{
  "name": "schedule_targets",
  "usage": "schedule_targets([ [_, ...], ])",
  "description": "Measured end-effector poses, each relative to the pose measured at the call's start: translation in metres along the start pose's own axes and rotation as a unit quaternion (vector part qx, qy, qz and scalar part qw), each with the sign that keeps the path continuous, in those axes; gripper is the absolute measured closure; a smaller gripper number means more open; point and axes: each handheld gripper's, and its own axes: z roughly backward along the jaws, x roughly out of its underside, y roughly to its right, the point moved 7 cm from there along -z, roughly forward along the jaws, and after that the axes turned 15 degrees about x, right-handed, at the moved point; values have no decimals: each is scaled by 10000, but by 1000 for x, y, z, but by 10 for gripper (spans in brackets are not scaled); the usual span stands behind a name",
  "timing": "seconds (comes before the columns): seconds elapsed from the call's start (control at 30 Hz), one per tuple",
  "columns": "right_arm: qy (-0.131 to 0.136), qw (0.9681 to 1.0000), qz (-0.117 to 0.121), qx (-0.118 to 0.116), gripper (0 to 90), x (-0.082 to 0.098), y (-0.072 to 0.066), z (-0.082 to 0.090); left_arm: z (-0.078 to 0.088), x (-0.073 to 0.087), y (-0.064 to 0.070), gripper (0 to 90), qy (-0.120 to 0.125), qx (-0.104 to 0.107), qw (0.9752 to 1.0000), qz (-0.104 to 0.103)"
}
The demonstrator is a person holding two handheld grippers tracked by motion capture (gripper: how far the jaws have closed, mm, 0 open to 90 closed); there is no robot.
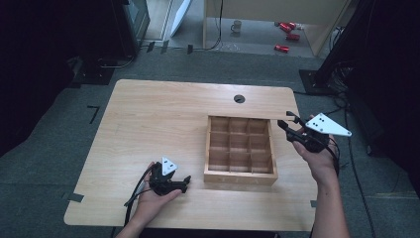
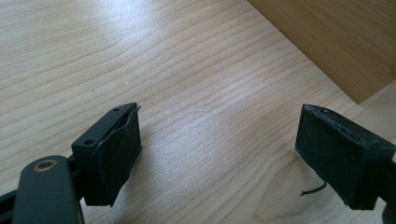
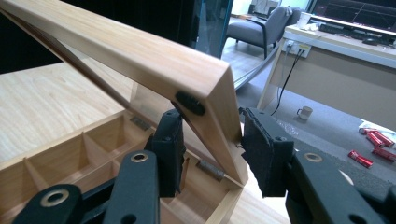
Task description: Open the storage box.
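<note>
Wooden box [image 1: 240, 171] sits right of centre on the surface [image 1: 148, 124], its divided compartments showing from above. Nearest you, your left gripper [image 1: 184, 182] rests on the surface just left of the box's near corner, fingers [image 2: 116, 149] spread wide with nothing between them. Farther off at the right, your right gripper [image 1: 286, 122] has its fingers [image 3: 264, 154] pinched on the corner edge of the hinged lid [image 3: 140, 56], which stands tilted over the compartments. You are mid-swing with the lid; next, I'd judge, carry it steadily along its hinge arc, and brace the box with the left if it shifts.
</note>
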Motion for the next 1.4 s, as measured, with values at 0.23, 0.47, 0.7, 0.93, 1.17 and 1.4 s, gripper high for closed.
schedule_targets([
  [0.23, 143, 9997, -162, -72, 603, -7, 7, -9, 0, 0, 0, 148, 13, 4, 10000, 15],
  [0.47, 248, 9989, -355, -168, 600, -10, 12, -17, 0, 0, 0, 148, 16, 14, 10000, 12],
  [0.7, 262, 9986, -436, -154, 602, -13, 14, -24, 0, 0, 0, 149, 1, 9, 10000, -5],
  [0.93, 226, 9986, -435, -181, 613, -17, 18, -30, 0, 0, 0, 149, -11, 2, 10000, -17],
  [1.17, 218, 9980, -539, -264, 619, -20, 22, -36, 0, 0, 0, 150, -12, -5, 10000, -19],
  [1.4, 192, 9977, -560, -344, 631, -23, 25, -41, 0, 0, 0, 150, -11, -8, 10000, -15],
])
